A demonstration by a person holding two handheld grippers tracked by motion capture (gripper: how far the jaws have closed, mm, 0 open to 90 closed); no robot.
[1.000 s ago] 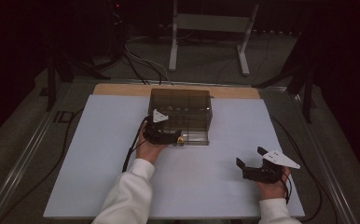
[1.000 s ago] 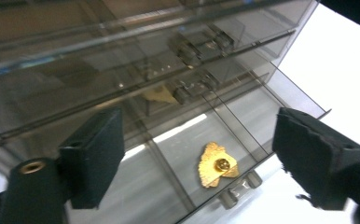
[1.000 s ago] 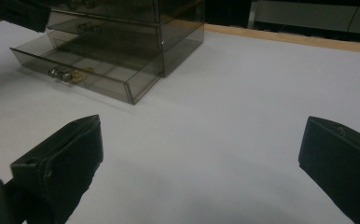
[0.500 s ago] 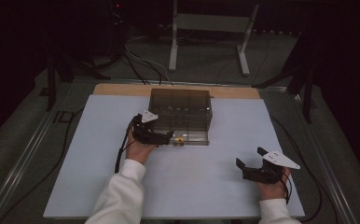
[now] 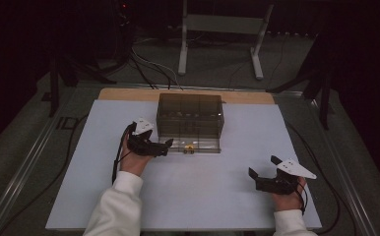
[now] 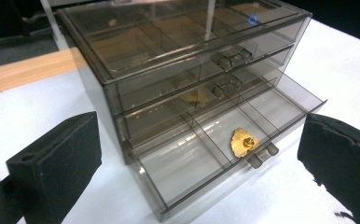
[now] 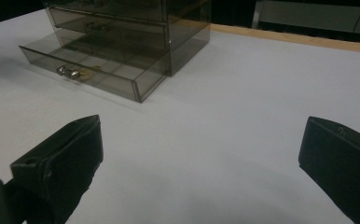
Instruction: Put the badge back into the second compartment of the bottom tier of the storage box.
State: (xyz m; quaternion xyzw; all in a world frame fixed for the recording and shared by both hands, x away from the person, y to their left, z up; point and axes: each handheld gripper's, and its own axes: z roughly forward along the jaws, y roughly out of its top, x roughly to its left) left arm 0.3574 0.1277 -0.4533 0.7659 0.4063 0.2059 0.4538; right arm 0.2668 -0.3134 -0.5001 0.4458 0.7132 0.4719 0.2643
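Note:
A smoky transparent drawer box (image 5: 190, 118) with three drawers stands at the middle back of the white table (image 5: 203, 196). Its bottom drawer (image 6: 206, 154) is pulled out, and a small gold trinket (image 6: 243, 141) lies in one of its compartments, behind the knob (image 6: 261, 156). My left gripper (image 5: 166, 146) is open just left of the drawer's front, holding nothing; in the left gripper view the gripper (image 6: 197, 158) points at the drawer. My right gripper (image 5: 263, 165) is open near the table's front right, well away from the box (image 7: 169, 28).
A wooden strip (image 5: 129, 94) runs along the table's far edge. Behind it a white stand (image 5: 222, 29) and cables (image 5: 148, 64) lie on the dark floor. The left gripper's cable (image 5: 116, 157) trails beside the left hand.
My left gripper has drawn back to the left, from the box's front to beside the open drawer. The right gripper has stayed put.

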